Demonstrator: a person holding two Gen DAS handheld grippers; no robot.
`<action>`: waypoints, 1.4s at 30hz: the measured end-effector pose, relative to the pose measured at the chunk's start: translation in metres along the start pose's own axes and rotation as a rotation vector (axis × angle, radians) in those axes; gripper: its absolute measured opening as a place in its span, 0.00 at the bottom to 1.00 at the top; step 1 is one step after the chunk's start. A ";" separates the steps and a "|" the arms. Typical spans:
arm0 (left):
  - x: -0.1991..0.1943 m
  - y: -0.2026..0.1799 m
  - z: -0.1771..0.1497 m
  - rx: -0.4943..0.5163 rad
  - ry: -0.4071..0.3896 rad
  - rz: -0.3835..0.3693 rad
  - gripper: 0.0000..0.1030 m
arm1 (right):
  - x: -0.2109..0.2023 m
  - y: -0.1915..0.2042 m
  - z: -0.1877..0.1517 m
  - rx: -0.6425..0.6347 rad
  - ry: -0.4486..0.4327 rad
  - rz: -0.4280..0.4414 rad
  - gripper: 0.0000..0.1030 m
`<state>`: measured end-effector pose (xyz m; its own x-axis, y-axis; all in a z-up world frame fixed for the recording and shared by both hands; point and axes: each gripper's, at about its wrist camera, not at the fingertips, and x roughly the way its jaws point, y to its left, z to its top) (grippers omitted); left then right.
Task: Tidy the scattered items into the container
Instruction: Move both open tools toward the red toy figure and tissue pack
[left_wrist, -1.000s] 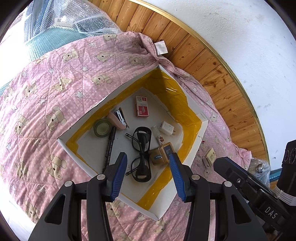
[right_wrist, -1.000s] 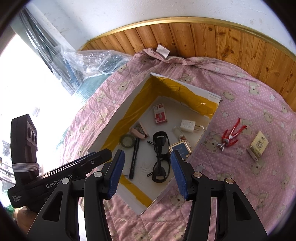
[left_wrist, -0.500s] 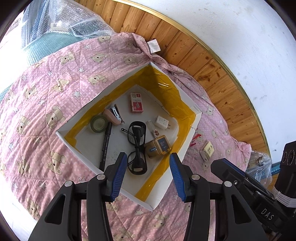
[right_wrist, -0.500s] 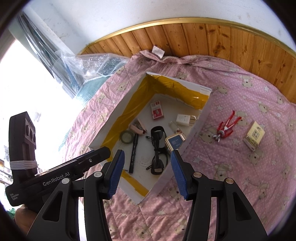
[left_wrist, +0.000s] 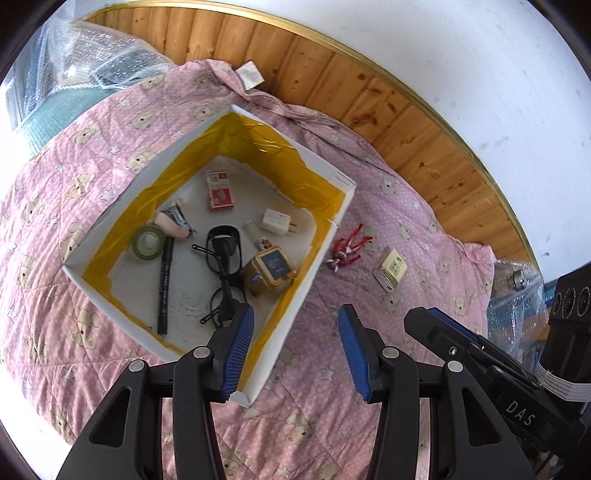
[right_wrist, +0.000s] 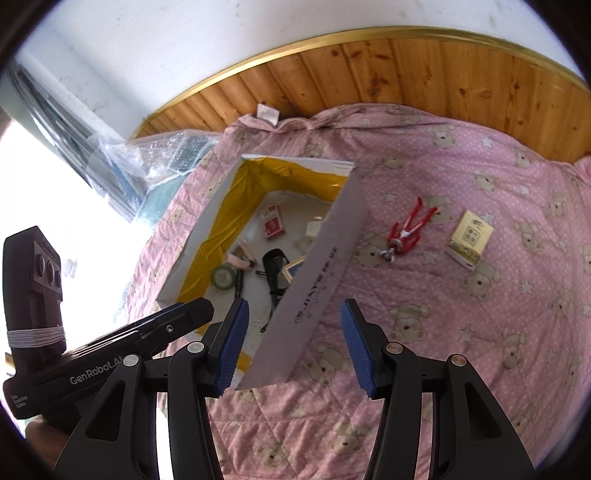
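Note:
A white box (left_wrist: 325, 236) (right_wrist: 325, 266) lined with yellow tape sits on a pink bear-print quilt. It holds black glasses (left_wrist: 223, 266), a tape roll (left_wrist: 147, 243), a black pen (left_wrist: 165, 288), a red card pack (left_wrist: 220, 190), a white charger (left_wrist: 276, 222) and a blue-topped tin (left_wrist: 269, 271). A red figure toy (left_wrist: 347, 248) (right_wrist: 408, 229) and a cream box (left_wrist: 391, 268) (right_wrist: 469, 240) lie on the quilt to the right of the box. My left gripper (left_wrist: 295, 350) is open above the box's right wall. My right gripper (right_wrist: 293, 347) is open and empty, near that same wall.
Wooden floor (right_wrist: 406, 70) and a white wall (left_wrist: 480, 74) lie beyond the quilt. Bubble wrap (left_wrist: 103, 59) (right_wrist: 162, 162) is piled at the far left, and more wrapped items (left_wrist: 517, 288) sit at the right edge of the quilt.
Both grippers have pulled back and shifted right; the box now sits further left and the toy and cream box have come into the left wrist view. Both stay open and empty.

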<state>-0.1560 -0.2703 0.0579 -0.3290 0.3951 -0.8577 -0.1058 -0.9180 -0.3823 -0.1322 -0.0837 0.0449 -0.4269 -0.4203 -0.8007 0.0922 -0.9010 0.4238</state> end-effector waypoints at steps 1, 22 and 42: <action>0.002 -0.005 0.000 0.010 0.004 -0.002 0.48 | -0.002 -0.006 -0.001 0.012 -0.003 -0.003 0.53; 0.060 -0.096 0.004 0.188 0.120 -0.019 0.48 | -0.017 -0.109 -0.005 0.218 -0.040 -0.038 0.53; 0.148 -0.119 0.025 0.243 0.233 -0.006 0.48 | 0.018 -0.181 0.014 0.353 -0.002 -0.072 0.53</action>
<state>-0.2156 -0.1036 -0.0150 -0.1078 0.3722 -0.9219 -0.3365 -0.8862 -0.3185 -0.1689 0.0737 -0.0405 -0.4232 -0.3566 -0.8329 -0.2541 -0.8357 0.4869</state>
